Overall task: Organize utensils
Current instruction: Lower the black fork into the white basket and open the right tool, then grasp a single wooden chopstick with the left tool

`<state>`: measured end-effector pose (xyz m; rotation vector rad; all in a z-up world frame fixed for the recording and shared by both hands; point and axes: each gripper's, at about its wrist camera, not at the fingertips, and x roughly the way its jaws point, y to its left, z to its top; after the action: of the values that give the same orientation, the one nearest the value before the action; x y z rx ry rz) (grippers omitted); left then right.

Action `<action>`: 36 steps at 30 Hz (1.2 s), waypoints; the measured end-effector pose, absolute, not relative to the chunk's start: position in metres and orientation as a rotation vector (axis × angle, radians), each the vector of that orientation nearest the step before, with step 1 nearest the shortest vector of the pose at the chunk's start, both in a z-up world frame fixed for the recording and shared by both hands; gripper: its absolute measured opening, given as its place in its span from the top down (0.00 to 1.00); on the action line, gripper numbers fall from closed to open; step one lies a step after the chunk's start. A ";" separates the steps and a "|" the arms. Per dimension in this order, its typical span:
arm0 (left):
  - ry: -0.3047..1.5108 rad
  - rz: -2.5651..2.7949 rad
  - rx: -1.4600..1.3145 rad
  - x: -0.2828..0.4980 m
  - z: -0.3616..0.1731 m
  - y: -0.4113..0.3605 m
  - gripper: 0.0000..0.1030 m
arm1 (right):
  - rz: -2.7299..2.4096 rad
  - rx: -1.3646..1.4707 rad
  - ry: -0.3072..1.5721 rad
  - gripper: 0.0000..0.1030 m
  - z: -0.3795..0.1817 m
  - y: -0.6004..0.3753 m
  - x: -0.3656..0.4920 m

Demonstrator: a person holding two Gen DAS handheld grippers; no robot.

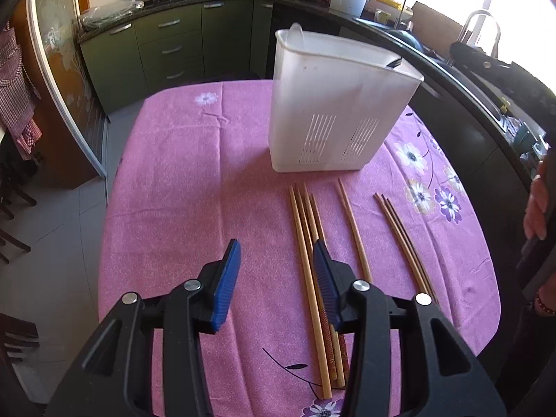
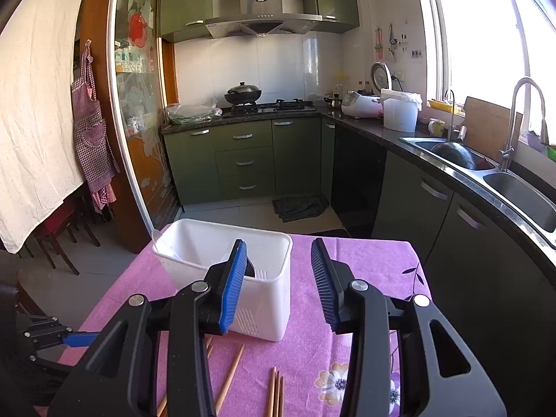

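1. While the left hand-held gripper hangs spread and empty over the pink-clothed desk, wooden chopsticks lie loose beneath its right finger; more chopsticks lie further right.
2. The right hand-held gripper is spread too, above the white utensil holder; the holder stands upright beyond the chopsticks.

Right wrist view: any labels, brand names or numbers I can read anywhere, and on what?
None can be read.
Range hood: a small dark badge at the centre, too small to read.
Glass door: small coloured packages or stickers behind it, print blurred.
White utensil holder, chopsticks and pink tablecloth: no text, only a flower pattern on the cloth.
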<state>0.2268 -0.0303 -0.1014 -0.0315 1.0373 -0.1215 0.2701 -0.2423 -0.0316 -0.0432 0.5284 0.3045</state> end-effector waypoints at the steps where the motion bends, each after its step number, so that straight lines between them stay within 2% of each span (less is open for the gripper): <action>1: 1.062 -0.116 -0.027 0.230 -0.108 -0.032 0.60 | 0.306 -0.056 0.554 0.62 -0.035 -0.244 0.267; 5: 1.153 -0.118 -0.044 0.245 -0.134 -0.036 0.67 | 0.325 -0.088 0.689 0.62 -0.067 -0.254 0.254; 15: 1.218 -0.102 -0.013 0.270 -0.155 -0.054 0.70 | 0.324 -0.129 0.872 0.62 -0.141 -0.270 0.243; 20: 1.249 -0.094 0.001 0.277 -0.163 -0.057 0.76 | 0.330 -0.138 0.897 0.62 -0.148 -0.271 0.243; 31: 1.264 -0.105 0.020 0.284 -0.168 -0.068 0.79 | 0.324 -0.153 0.929 0.62 -0.153 -0.270 0.246; 34: 1.269 -0.111 0.028 0.284 -0.168 -0.070 0.89 | 0.323 -0.159 0.935 0.62 -0.154 -0.269 0.245; 36: 1.272 -0.113 0.029 0.283 -0.168 -0.070 0.89 | 0.322 -0.159 0.940 0.62 -0.155 -0.269 0.246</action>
<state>0.2835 -0.0697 -0.1681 0.0291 1.2717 -0.1133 0.2462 -0.2694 -0.1546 -0.1594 0.9401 0.3222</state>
